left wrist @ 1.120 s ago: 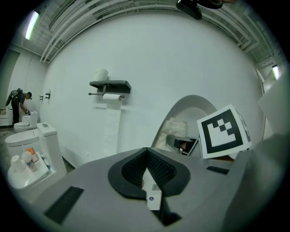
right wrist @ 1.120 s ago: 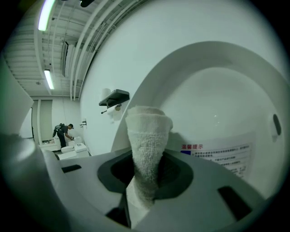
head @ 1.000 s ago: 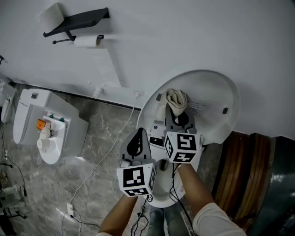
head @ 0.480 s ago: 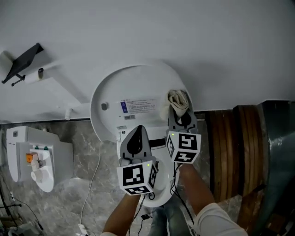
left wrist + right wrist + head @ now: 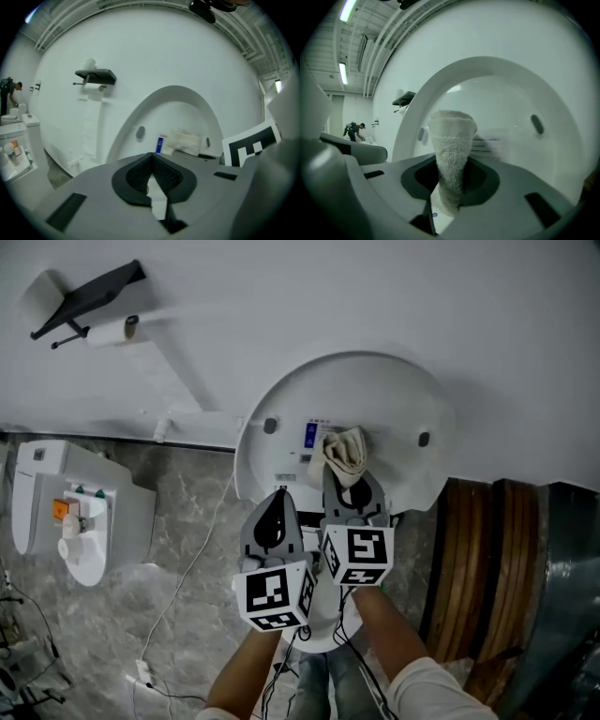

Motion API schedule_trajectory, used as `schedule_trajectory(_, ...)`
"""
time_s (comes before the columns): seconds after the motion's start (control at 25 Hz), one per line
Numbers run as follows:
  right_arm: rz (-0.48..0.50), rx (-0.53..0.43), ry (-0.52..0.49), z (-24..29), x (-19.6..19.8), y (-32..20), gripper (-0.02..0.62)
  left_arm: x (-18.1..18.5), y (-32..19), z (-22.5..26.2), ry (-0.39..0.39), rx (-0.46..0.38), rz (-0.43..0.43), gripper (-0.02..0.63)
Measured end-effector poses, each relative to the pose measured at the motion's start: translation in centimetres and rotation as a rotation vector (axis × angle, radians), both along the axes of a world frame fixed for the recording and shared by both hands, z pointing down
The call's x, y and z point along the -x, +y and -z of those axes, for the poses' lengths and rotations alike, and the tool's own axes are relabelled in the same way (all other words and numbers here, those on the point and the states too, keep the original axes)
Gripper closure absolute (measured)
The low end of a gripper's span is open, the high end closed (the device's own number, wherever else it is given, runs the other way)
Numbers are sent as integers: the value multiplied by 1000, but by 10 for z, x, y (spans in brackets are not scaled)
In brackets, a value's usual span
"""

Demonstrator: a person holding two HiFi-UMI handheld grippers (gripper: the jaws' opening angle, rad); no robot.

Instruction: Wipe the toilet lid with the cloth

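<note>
While the right gripper pinches the cloth, jaws clamped on its lower end, the left gripper sits just beside it on the left, jaws pressed together with nothing between them. In the right gripper view the cloth sticks up and forward out of the jaws, its wad past the tips.

Beyond the tips is the raised toilet lid, underside facing the jaws.

Delta vs half a second ago: the cloth was at the lid's right edge. It is now mid-lid, just right of the blue label and between the two bumpers. A second ago it sat left of centre. Can't confirm cloth-to-lid contact. The left gripper keeps its spot beside the right.

Further off, up-left of the left jaws: black wall shelf with paper roll.
</note>
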State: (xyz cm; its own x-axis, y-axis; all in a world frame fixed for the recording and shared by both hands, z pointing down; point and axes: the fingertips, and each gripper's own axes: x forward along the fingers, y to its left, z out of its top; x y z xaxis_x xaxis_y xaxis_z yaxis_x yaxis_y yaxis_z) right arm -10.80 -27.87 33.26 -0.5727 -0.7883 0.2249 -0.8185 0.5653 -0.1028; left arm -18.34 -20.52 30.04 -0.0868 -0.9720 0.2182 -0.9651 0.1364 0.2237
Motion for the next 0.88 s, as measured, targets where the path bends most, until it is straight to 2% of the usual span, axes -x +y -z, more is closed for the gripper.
schedule_trajectory(0.24, 137, 54, 4, -38, 103, 33, 508, 95, 58, -18, -25, 37, 185, 603)
schedule_trajectory(0.4, 121, 66, 28, -61, 130, 34, 508, 127, 98, -36, -26, 65, 251, 603)
schedule_trajectory(0.52, 60, 76, 32, -69, 114, 23, 508, 128, 108, -46, -10, 81, 257, 603)
schedule_trajectory(0.64, -30, 83, 42, -71, 72, 9, 508, 113, 99, -46, -5, 80, 216, 603)
schedule_trajectory(0.76, -131, 84, 48, -69, 18, -7, 508, 82, 74, -41, 1, 67, 135, 603)
schedule_trajectory(0.88, -225, 78, 47, -67, -44, -21, 509, 35, 45, -38, 3, 56, 41, 603)
